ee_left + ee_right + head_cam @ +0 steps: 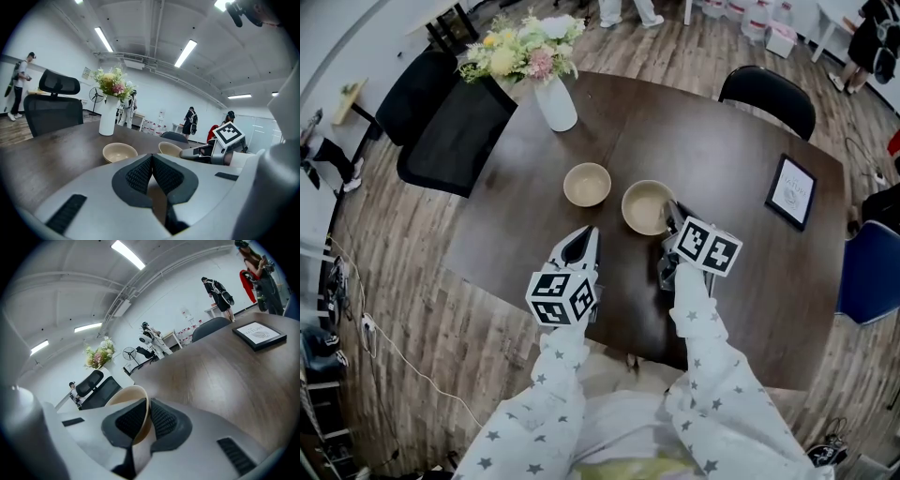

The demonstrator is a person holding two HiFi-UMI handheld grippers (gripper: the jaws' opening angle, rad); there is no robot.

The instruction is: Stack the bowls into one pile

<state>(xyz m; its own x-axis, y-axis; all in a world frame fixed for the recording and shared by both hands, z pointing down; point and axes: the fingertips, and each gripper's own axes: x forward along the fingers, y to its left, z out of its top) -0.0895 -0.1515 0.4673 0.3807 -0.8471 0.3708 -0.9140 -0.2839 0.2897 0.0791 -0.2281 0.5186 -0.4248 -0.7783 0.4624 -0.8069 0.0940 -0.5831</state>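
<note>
The right gripper (146, 405) was clenched on the near rim of a beige bowl (127, 397), one pad inside the wall and one outside. Whether that bowl rested on the table (722, 169) or hung just above it could not be told from the head view. The left gripper (152, 160) was closed with its dark ribbed pads (138, 176) meeting at the tips and nothing between them. It hovered over the near part of the table, to the left of the right gripper and pointing toward the far side.

A second beige bowl (587, 184) stood upright on the dark wooden table, just left of the gripped one and slightly farther away. The two sat close together but apart, not stacked. Beyond the second bowl, at the far left, stood a white vase (556, 103) of flowers. A black-framed card (791, 191) lay at the right of the table, well apart from the bowls. A black chair (450, 136) stood at the far left edge and another (769, 96) at the far right.
</note>
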